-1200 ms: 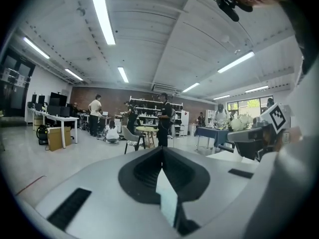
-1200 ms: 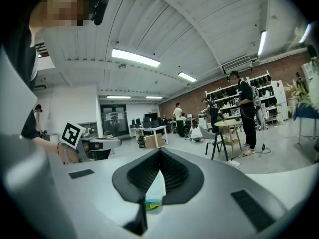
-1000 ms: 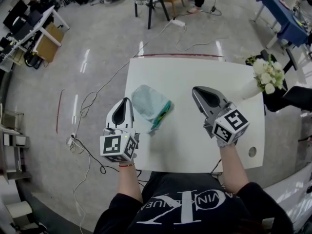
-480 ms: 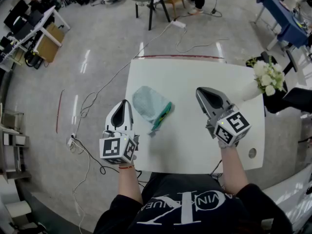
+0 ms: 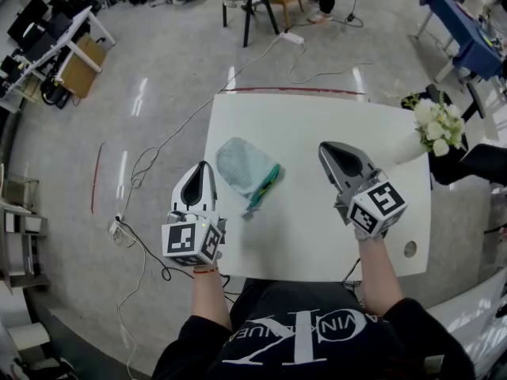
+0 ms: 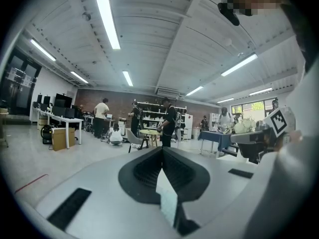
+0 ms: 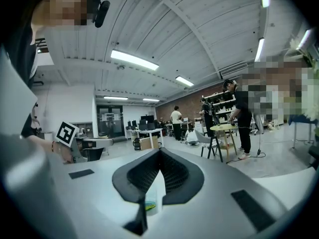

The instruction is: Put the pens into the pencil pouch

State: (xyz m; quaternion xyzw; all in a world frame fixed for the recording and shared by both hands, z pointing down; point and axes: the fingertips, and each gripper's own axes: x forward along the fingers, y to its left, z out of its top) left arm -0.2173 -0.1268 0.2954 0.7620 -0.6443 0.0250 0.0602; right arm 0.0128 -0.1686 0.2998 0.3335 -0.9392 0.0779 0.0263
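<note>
Now: left gripper (image 5: 205,165) and right gripper (image 5: 323,148) hover level over white table (image 5: 317,236), each claw closed on nothing. We see pale teal pencil pouch (image 5: 240,163) between them, green pens (image 5: 264,186) touching its near-right edge; whether tips sit inside, we cannot tell. Fits pens awaiting insertion or half-fed. Any grasp calls for parted jaws. Flower bouquet (image 5: 438,125) well apart; we judge path unobstructed.

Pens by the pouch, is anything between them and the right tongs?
Nothing visible. Only bare white table lies between the shut, empty right tongs and the pens beside the pencil pouch.
</note>
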